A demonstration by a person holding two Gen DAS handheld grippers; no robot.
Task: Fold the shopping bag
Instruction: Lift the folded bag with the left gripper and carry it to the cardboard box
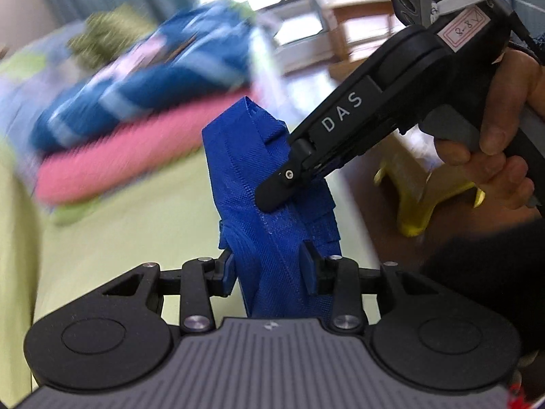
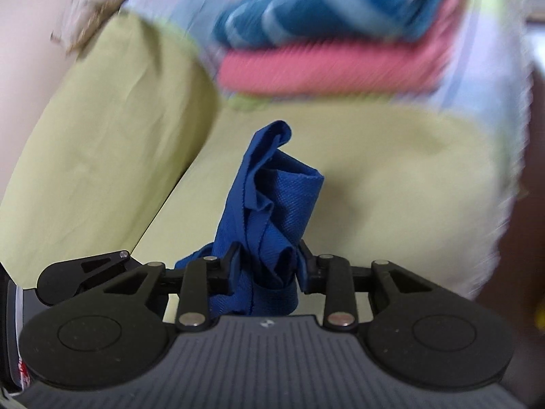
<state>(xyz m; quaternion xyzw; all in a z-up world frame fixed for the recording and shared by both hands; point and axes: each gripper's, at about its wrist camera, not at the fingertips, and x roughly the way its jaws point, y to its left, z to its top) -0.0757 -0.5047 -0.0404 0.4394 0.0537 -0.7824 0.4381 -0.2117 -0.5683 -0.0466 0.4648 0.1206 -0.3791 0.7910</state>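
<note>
The blue woven shopping bag [image 1: 252,156] is bunched into a narrow upright bundle held above a yellow-green sheet. In the left wrist view my left gripper [image 1: 269,269] is shut on its lower part, a pad pressing each side. My right gripper [image 1: 289,191] reaches in from the upper right, held by a hand [image 1: 504,129], and clamps the bag higher up; one black finger [image 1: 276,191] lies on the cloth and the other is hidden behind it. In the right wrist view my right gripper [image 2: 267,266] is shut on crumpled folds of the bag [image 2: 272,184], which stick up beyond the pads.
A blurred stack of folded cloths, blue [image 1: 143,78] over pink [image 1: 112,156], lies on the yellow-green sheet [image 1: 119,238] beyond the bag; it also shows in the right wrist view [image 2: 340,64]. A yellow stool [image 1: 419,204] and wooden furniture [image 1: 357,10] stand on the floor at right.
</note>
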